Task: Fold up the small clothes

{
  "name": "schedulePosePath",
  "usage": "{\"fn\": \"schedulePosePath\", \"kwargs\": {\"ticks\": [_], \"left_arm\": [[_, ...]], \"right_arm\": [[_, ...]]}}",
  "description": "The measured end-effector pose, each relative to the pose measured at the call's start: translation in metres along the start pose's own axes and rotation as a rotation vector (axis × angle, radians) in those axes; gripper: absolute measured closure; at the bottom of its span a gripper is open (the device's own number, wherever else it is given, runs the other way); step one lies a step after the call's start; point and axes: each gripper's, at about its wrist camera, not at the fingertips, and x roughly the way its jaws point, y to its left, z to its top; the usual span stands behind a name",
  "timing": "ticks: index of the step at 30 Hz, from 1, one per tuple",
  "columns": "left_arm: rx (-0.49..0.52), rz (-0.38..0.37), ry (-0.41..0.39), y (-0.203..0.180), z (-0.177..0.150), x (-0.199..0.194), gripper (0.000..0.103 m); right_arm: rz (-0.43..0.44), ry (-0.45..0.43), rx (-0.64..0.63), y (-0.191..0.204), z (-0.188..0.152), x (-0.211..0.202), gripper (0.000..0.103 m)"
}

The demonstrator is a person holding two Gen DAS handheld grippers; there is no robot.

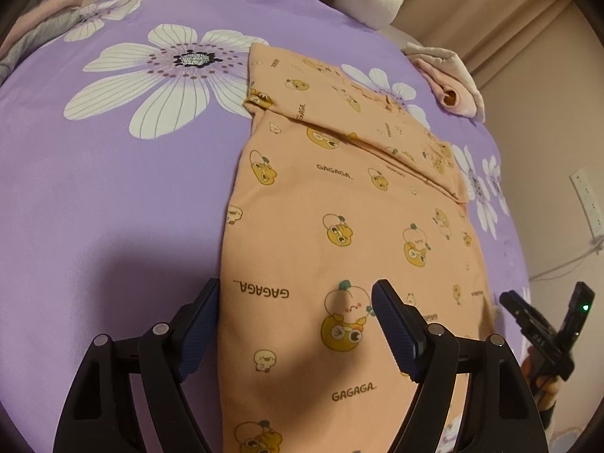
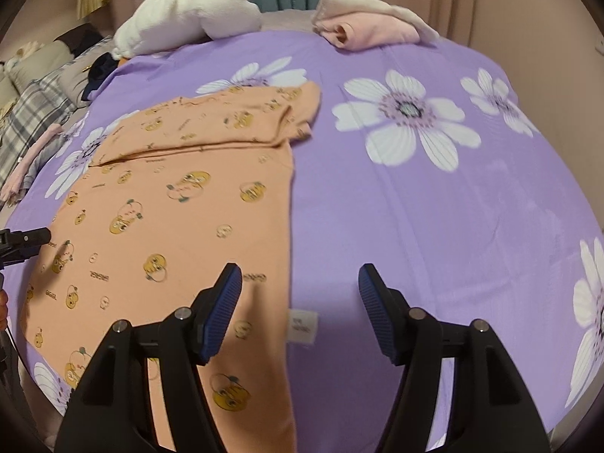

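A peach-orange top [image 1: 321,207] printed with cartoon ducks and "GAGAGA" lies flat on the purple flowered bedsheet [image 1: 113,188], its sleeves folded across the far end. My left gripper [image 1: 298,321] hovers open over the near left edge of the top, one finger off the cloth and one above it. In the right wrist view the top [image 2: 170,196] fills the left half. My right gripper [image 2: 300,309] stands open astride its right edge, above a white label [image 2: 302,324]. Nothing is pinched in either gripper. Each gripper shows at the rim of the other's view: the right gripper [image 1: 543,302] and the left gripper [image 2: 26,239].
A white plush bundle [image 2: 188,19] and folded pink clothes [image 2: 370,30] lie at the far edge of the bed. Plaid and grey fabric [image 2: 34,120] is piled at the far left. Curtains hang behind, and a wall socket [image 1: 587,204] with a cable sits to the right.
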Motion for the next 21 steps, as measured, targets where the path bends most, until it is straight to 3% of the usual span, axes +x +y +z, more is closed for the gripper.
{"fn": "schedulePosePath", "kwargs": {"ticks": [5,10,14,21], "left_arm": [[-0.026,-0.031,-0.009,0.007,-0.006,-0.006,0.024],[-0.061,-0.087,-0.006,0.018,-0.018,-0.016,0.024],[-0.085,-0.151,0.012,0.026,-0.028,-0.023,0.024],[-0.194,-0.289,0.011,0.045,-0.036,-0.030,0.024]], "right_arm": [[0.046,0.035,0.048,-0.013,-0.008,0.007,0.038],[0.214,0.120,0.129,-0.025,-0.021,0.017,0.037],[0.328,0.139,0.167,-0.027,-0.033,0.013,0.037],[0.461,0.162,0.234,-0.028,-0.039,0.015,0.037]]}}
